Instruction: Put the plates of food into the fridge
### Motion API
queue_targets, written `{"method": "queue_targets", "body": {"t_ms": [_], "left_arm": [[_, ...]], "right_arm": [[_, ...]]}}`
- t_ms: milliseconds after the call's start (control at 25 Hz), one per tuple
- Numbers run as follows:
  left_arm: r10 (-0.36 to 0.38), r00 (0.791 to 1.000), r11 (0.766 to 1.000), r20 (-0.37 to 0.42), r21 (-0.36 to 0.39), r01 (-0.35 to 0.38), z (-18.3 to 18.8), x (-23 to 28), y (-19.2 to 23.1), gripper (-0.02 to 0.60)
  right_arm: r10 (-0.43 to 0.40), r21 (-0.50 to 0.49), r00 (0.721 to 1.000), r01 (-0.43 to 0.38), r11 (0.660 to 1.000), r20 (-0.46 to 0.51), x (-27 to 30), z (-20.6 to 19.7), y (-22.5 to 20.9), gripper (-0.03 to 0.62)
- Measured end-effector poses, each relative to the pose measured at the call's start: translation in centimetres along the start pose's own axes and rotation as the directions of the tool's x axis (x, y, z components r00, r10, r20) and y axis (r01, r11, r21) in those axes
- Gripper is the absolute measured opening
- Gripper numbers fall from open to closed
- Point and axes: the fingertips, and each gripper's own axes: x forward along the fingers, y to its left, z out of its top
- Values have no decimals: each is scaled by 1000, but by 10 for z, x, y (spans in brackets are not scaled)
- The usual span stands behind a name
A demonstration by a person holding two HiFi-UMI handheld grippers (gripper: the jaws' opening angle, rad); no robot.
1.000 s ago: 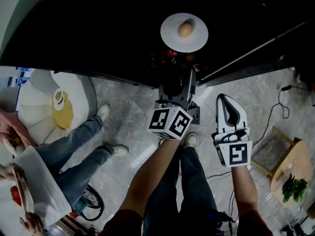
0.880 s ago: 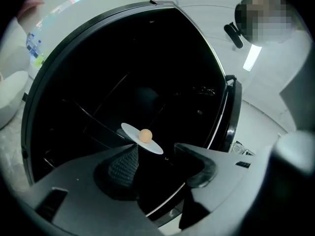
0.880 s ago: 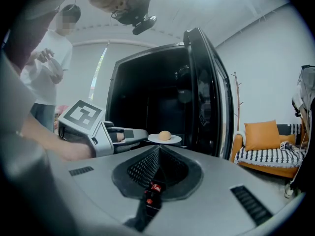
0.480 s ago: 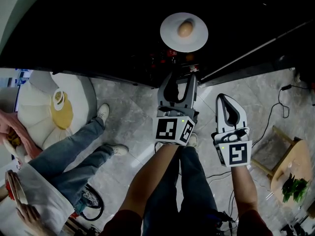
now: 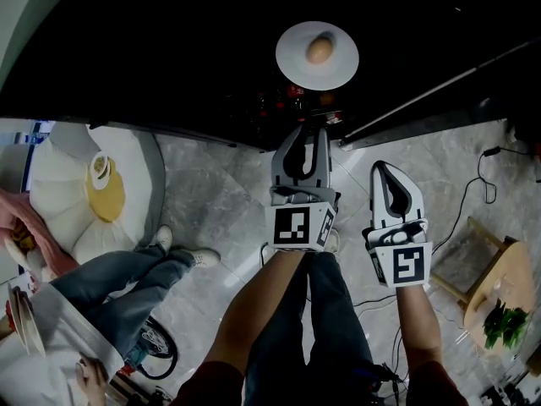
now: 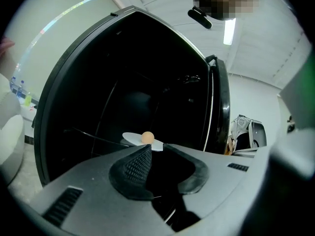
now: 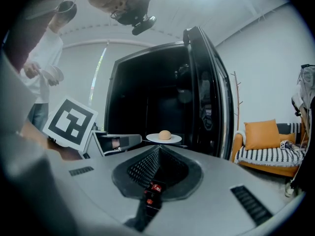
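Note:
A white plate (image 5: 317, 55) with a brown bun (image 5: 319, 49) on it rests on a shelf inside the dark open fridge (image 5: 169, 49). My left gripper (image 5: 306, 138) hangs just in front of the fridge, below the plate and apart from it. Its jaws have just been closing and stand open at a narrow gap with nothing between them. In the left gripper view the plate (image 6: 135, 138) and bun (image 6: 147, 137) show beyond my left gripper (image 6: 158, 149). My right gripper (image 5: 382, 172) is shut and empty to the right. The right gripper view shows the plate (image 7: 164, 138) beyond my right gripper (image 7: 158, 149).
The fridge door (image 7: 206, 92) stands open on the right. A person in jeans (image 5: 127, 277) at the left holds stacked plates (image 5: 19, 324). A white seat with a yellow dish (image 5: 106, 194) is at the left, a wooden stool with greens (image 5: 499, 307) at the right, and a cable (image 5: 473, 201) crosses the floor.
My left gripper has rolled so its marker cube faces squarely up, and its jaws have narrowed. The person at the left has stepped back toward the lower left. My right gripper has not moved.

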Motion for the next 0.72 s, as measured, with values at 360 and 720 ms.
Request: {"method": "queue_targets", "body": {"t_ms": [360,720], "left_arm": [[33,999,999,-4,35,-33,2,3,6,6],[36,999,998,-33,54,-35,-7,6,4,6]], "right_arm": [[6,4,1000,-6,1000,-1,1,-3,2,11],[-10,10,1000,10,1000,22,2,-1,0,11]]}}
